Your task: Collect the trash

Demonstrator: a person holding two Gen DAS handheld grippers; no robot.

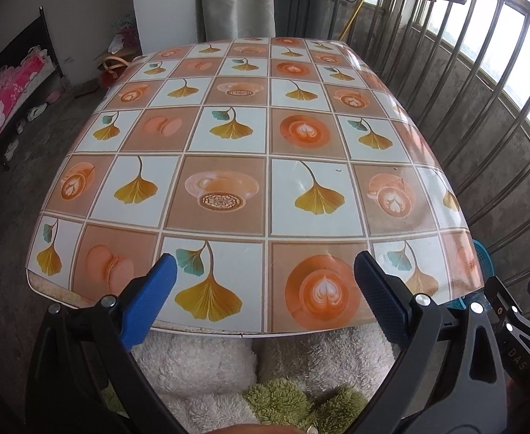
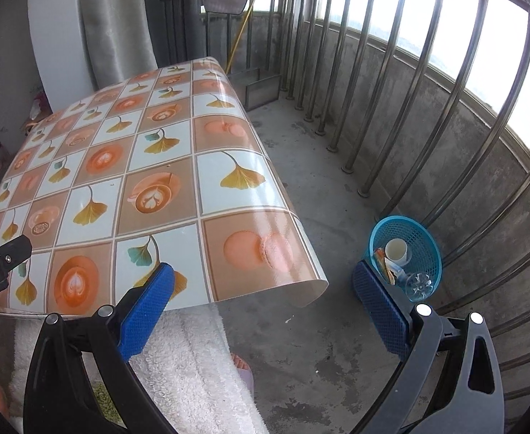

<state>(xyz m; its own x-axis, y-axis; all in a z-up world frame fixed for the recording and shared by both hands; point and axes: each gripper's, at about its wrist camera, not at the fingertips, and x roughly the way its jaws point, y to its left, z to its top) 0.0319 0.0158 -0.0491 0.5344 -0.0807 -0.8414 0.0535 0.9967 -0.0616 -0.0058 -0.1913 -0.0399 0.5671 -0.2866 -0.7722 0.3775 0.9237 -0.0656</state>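
- My left gripper [image 1: 265, 289] hangs over the near edge of the table [image 1: 229, 133], jaws spread wide with nothing between them.
- My right gripper [image 2: 265, 296] is off the table's right corner, above the concrete floor [image 2: 319, 209], jaws likewise spread and holding nothing.
- I judge the collecting to be finished or very nearly so. In the left wrist view the patterned tablecloth shows no loose items from 6 o'clock up to 12 o'clock, only a tiny dark speck toward 2 o'clock, too small to name.
- The trash is in the blue mesh basket [image 2: 424, 238], which stands on the floor by the railing [image 2: 445, 90], at about 3 o'clock in the right wrist view, just beyond my right finger.
- Inside the basket I can see a white paper cup [image 2: 397, 249] lying on its side, mouth toward me, a clear plastic bottle [image 2: 418, 285] at the near rim, and some crumpled wrappers [image 2: 384, 262], orange among them, against the left wall.
- What is left, as I read it: a last look for strays. A few pale flecks on the floor near 5 o'clock of the table corner may be debris or stains; I cannot tell.
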